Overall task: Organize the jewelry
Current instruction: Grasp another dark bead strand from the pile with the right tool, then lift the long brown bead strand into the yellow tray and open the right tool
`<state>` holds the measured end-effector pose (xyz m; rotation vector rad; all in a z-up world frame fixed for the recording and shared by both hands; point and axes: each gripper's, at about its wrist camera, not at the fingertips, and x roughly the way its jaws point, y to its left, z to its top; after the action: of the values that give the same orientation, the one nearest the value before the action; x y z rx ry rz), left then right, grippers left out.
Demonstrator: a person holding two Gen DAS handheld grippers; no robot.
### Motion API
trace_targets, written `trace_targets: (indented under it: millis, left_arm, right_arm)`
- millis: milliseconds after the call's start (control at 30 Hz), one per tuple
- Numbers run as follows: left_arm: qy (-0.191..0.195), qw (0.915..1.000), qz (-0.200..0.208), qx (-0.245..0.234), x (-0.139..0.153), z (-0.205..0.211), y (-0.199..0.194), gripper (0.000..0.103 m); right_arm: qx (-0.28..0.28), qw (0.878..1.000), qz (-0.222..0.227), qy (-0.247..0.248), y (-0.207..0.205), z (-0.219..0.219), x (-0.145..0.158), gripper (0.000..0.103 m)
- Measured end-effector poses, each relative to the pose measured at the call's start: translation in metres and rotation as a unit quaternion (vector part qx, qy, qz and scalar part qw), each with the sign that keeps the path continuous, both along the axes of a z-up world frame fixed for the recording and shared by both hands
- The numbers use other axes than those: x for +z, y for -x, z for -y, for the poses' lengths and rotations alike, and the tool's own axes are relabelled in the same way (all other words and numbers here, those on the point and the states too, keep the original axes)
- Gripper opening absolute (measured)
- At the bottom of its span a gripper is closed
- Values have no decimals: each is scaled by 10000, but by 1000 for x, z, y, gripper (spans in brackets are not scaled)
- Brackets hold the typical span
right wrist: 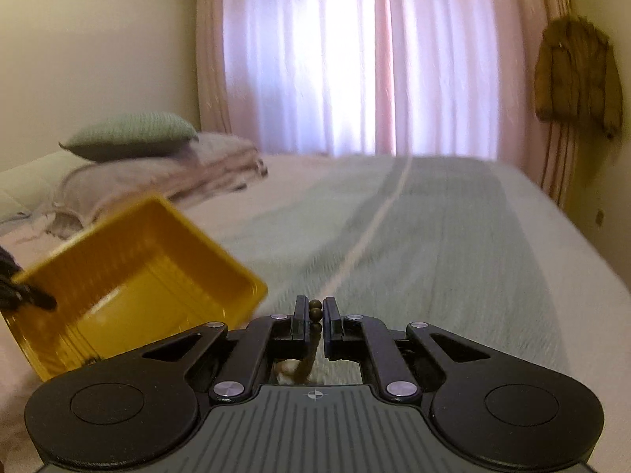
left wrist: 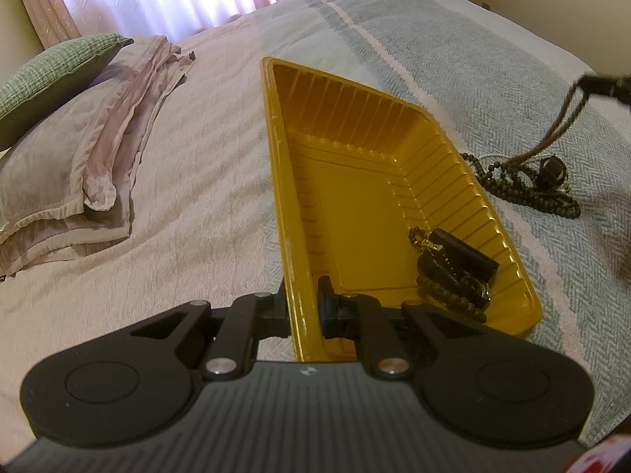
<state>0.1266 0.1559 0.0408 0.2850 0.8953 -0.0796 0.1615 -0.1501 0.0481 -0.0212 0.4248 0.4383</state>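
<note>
Bed with a pale pink and grey-green herringbone woven bedspread [left wrist: 453, 59] fills both views; the right wrist view is motion-blurred, weave not readable there. Folded mauve fabric pillowcases [left wrist: 90, 149] and a green textured cushion [left wrist: 51, 75] sit at the far left, with sheer pink curtains [right wrist: 355, 59] behind. A brown fluffy jacket [right wrist: 575, 75] hangs on the wall at right, soft and hard to make out.

Yellow ribbed plastic tray [left wrist: 394, 165] lies on the bedspread, long axis running away from the left camera, slightly rightward; its near end is cut off behind the gripper body. Left gripper [left wrist: 303, 311] is clamped on the tray's near left wall, one finger outside, one inside.

In the tray's near right corner: a small pile of dark jewelry [left wrist: 453, 272], a black bar-shaped piece, brown beads, a gold bit; details are tangled and unclear.

On the bedspread just beside the tray's right wall lies a heap of dark beaded necklaces [left wrist: 532, 185]. A brown beaded strand [left wrist: 564, 126] stretches up from that heap to the right gripper [right wrist: 315, 313], whose jaws are closed tight on the beads; the strand's lower part is hidden under the gripper in its own view.

No readable writing or brand anywhere.
</note>
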Motion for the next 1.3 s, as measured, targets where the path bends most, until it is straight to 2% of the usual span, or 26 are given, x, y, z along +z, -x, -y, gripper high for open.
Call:
trace_targets:
  millis: [233, 967, 1300]
  left_arm:
    - [6, 10000, 8, -3, 0, 0, 1, 10]
    - [25, 10000, 31, -16, 1, -1, 1, 10]
    - [21, 10000, 30, -20, 1, -1, 1, 10]
  right_arm:
    - [131, 9991, 403, 33, 3, 2, 37, 6]
    - [644, 9908, 1189, -84, 15, -24, 99, 6]
    - [1271, 9836, 1253, -270, 18, -60, 121, 6]
